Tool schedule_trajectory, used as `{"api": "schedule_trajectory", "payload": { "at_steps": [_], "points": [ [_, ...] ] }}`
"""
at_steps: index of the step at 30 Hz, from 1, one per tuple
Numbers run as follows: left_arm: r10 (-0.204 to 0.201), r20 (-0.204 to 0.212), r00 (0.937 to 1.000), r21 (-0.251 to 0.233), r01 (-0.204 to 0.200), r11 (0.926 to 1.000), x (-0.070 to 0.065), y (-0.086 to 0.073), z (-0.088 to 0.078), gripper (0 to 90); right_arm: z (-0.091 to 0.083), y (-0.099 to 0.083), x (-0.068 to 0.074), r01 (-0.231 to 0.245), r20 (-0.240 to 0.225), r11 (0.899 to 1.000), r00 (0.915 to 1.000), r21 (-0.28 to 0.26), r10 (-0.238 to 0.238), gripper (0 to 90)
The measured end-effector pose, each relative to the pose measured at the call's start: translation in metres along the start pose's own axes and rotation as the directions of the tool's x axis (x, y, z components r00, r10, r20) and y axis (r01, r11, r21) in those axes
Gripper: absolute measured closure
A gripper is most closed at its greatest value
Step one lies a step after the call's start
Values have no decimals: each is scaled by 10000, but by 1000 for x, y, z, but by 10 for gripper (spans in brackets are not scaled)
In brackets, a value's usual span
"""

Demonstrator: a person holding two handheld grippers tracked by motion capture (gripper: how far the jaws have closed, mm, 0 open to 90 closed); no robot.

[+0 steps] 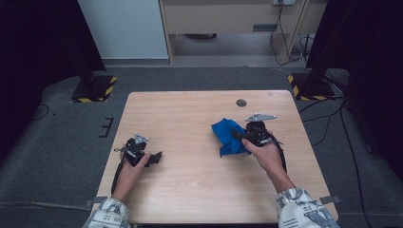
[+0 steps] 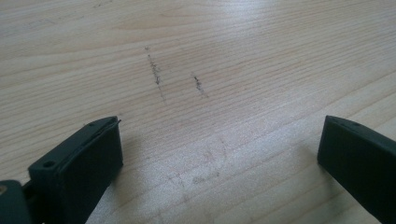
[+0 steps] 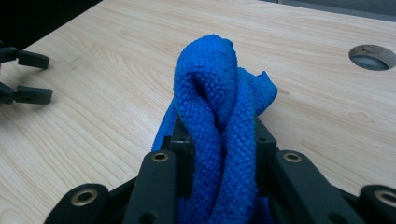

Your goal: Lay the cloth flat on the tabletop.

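Note:
A crumpled blue terry cloth [image 1: 227, 134] lies right of the wooden table's [image 1: 190, 190] middle. My right gripper [image 1: 241, 136] is shut on it, held by a hand that comes in from the lower right. In the right gripper view a thick fold of the cloth [image 3: 210, 79] stands pinched between the black jaws of my right gripper [image 3: 219, 137], lifted a little off the wood. My left gripper [image 1: 156, 158] rests near the table's left edge. Its jaws stand wide apart in the left gripper view, my left gripper [image 2: 219, 140] over bare wood with a few dark scuff marks [image 2: 156, 77].
A round cable hole [image 1: 241, 102] sits near the table's far edge, right of centre. Two stand bases with yellow-black stripes [image 1: 94, 88] [image 1: 310, 86] stand on the grey carpet beyond the far corners. Cables [image 1: 332, 118] trail on the floor at the right.

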State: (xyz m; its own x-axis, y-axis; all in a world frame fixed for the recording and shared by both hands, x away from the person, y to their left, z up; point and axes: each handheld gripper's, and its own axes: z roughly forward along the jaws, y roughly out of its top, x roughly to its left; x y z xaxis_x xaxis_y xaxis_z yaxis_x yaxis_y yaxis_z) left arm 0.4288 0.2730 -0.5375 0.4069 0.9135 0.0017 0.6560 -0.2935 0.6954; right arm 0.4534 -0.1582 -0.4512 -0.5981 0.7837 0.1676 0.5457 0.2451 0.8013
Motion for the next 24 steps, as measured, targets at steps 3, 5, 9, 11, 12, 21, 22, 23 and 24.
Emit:
{"api": "schedule_trajectory", "payload": {
  "at_steps": [3, 5, 9, 11, 12, 21, 22, 23, 24],
  "points": [
    [2, 3, 10000, 2, -2, 10000, 0, 0, 0, 0, 1, 2, 6, -104, -10, 9999, 9999, -93, 104, 704],
    [9, 9, 10000, -2, -9, 10000, 0, 0, 0, 0, 3, 4, 9, -169, -84, 9998, 9998, -112, 168, 703],
    [11, 13, 10000, -1, -11, 10000, 0, 0, 0, 0, 6, 7, 16, -93, -210, 9999, 9997, -142, 90, 702],
    [12, 13, 10000, -1, -12, 10000, 0, 0, 0, 0, 9, 9, 22, -44, -276, 9999, 9996, -148, 40, 701],
    [12, 13, 10000, -1, -12, 10000, 0, 0, 0, 0, 9, 9, 22, -44, -276, 9999, 9996, -148, 40, 701],
    [23, 23, 10000, -2, -23, 10000, 0, 0, 0, 0, 21, 13, 43, 161, -549, 9999, 9984, 8, -161, 700],
    [28, 28, 10000, -1, -28, 10000, 0, 0, 0, 0, 23, 13, 45, 173, -589, 9998, 9981, 17, -172, 698],
    [28, 28, 10000, -1, -28, 10000, 0, 0, 0, 0, 23, 13, 45, 173, -589, 9998, 9981, 17, -172, 698],
    [28, 28, 10000, -2, -28, 10000, 0, 0, 0, 0, 26, 13, 50, 224, -659, 9997, 9976, 44, -220, 694]
  ]
}}
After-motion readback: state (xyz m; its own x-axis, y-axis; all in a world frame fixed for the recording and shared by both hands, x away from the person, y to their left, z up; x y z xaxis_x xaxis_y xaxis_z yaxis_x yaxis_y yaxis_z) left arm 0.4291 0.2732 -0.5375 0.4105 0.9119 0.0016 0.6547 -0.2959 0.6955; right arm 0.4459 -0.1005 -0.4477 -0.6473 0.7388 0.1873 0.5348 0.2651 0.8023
